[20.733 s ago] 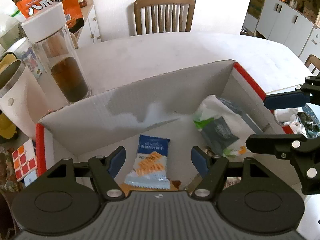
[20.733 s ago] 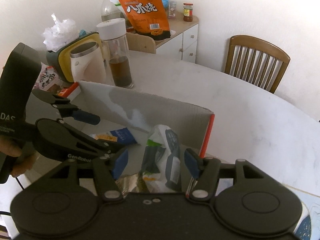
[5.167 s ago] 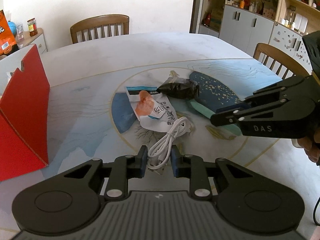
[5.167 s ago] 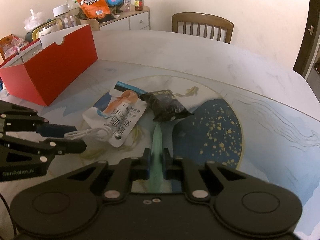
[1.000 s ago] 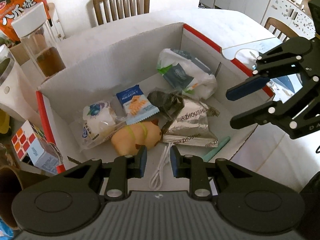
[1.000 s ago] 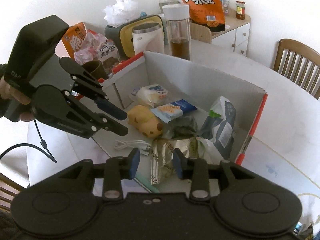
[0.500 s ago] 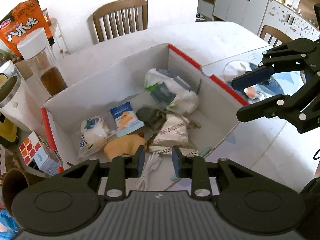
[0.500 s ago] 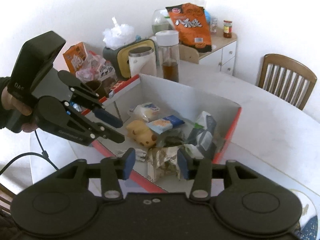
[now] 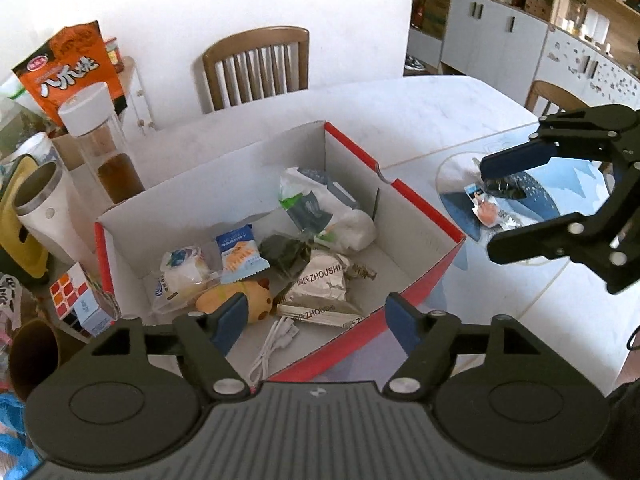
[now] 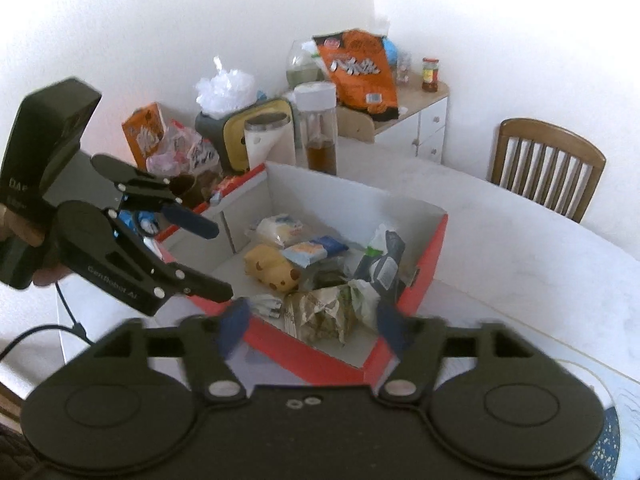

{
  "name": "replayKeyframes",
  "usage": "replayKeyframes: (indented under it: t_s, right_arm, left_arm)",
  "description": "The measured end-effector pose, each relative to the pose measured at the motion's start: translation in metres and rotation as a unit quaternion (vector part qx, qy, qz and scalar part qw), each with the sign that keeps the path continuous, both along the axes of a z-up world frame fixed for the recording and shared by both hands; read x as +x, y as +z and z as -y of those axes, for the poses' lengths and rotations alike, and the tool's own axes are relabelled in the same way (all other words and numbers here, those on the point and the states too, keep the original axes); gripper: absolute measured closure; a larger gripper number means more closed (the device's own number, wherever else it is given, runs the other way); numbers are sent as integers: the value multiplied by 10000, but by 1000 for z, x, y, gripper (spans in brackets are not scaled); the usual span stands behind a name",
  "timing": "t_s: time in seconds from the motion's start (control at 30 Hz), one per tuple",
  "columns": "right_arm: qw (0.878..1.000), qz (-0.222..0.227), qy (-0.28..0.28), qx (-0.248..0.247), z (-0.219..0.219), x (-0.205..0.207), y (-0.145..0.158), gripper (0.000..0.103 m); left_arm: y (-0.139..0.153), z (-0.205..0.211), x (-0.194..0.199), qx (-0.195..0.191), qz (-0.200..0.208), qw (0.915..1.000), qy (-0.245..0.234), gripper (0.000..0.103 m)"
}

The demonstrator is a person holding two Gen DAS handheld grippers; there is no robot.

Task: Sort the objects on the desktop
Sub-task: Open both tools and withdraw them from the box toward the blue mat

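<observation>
The left gripper (image 9: pixel 316 318) is held wide open and empty above the near edge of the red box (image 9: pixel 424 204); the right gripper (image 10: pixel 314 326) is likewise spread wide, nothing gripped; a white cable (image 9: pixel 272 344), snack packets (image 9: pixel 320 280) and a yellow toy (image 9: pixel 252 298) are seen inside the box on the tabletop (image 9: pixel 400 120).

We saw a white marble-look table (image 9: pixel 400 120) carrying a red cardboard box (image 9: pixel 424 276). Beside the box stood a glass bottle (image 9: pixel 108 152), a white cup (image 9: pixel 44 216) and a puzzle cube (image 9: pixel 74 300). Two snack packets (image 9: pixel 496 204) lay farther right.
</observation>
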State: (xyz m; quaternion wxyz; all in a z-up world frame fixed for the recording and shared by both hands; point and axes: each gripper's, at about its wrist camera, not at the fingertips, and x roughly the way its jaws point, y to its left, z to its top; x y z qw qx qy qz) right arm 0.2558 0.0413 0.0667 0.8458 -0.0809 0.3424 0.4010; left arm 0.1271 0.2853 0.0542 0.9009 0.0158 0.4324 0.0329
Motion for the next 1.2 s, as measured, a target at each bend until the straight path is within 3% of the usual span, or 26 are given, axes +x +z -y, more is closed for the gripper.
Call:
replayKeyframes:
  t_s: [0.13, 0.3, 0.47, 0.97, 1.2]
  right_arm:
    - [9999, 40, -69, 66, 7, -3, 3, 22]
    - [9998, 35, -99, 149, 14, -9, 5, 17]
    - [9997, 58, -165, 181, 22, -15, 5, 14]
    - [9981, 253, -521, 189, 69, -31, 6, 11]
    - [9973, 318, -653, 146, 96, -35, 5, 11]
  left_arm:
    - [0, 3, -3, -47, 64, 9999, 94, 18]
    - [-1, 10, -7, -68, 165, 9995, 245, 16]
    - [2, 20, -12, 51, 374, 9983, 455, 1]
    - [8, 65, -15, 456, 625, 9955, 551, 1]
    - [9, 85, -8, 458, 672, 9950, 580, 1]
